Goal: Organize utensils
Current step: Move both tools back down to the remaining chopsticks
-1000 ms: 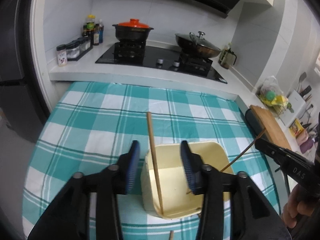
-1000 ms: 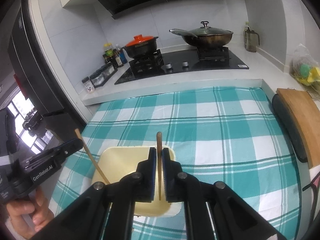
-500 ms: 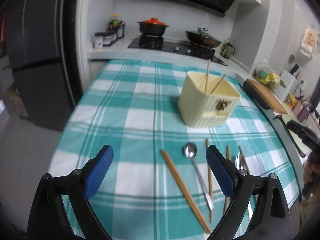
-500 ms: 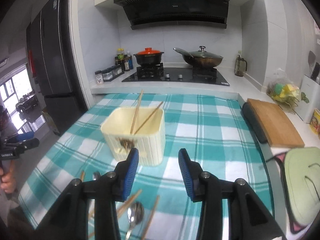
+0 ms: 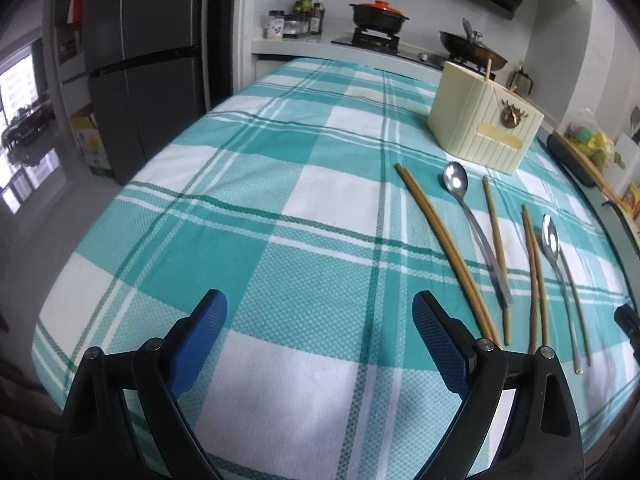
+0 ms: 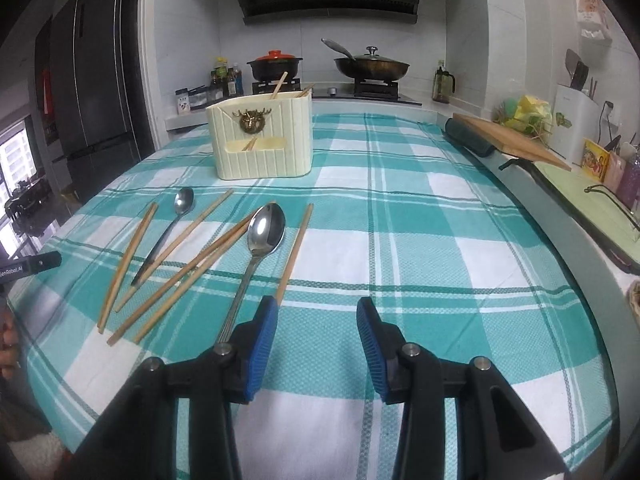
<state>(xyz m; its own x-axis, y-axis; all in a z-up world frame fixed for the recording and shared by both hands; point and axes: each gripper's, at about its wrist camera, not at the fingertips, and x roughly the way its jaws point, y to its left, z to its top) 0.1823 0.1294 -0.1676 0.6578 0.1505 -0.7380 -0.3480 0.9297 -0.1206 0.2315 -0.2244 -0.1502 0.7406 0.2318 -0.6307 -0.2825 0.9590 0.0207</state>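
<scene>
Chopsticks and spoons are lying loose on a surface covered by a teal-and-white checked cloth, in a home kitchen. A cream utensil holder is standing upright farther back on the cloth, and two chopsticks are already sticking out of its top. In front of it, well apart from it, several wooden chopsticks are fanning out among two metal spoons: a small spoon toward the left and a large spoon nearer the middle.

The left tool is hovering low over bare cloth with its blue pads standing wide, holding nothing; the loose utensils are lying off to its right side. The right tool is hovering near the front edge, its pads partly spread and empty. One single chopstick is reaching toward its left pad, and the large spoon's handle is running just beside it.

The sorting looks partly done, with most pieces not yet in the holder. The step in hand appears to be reaching for the next utensil. The next move likely calls for centring a tool over one thin stick and closing low against the cloth without nudging its neighbours.
</scene>
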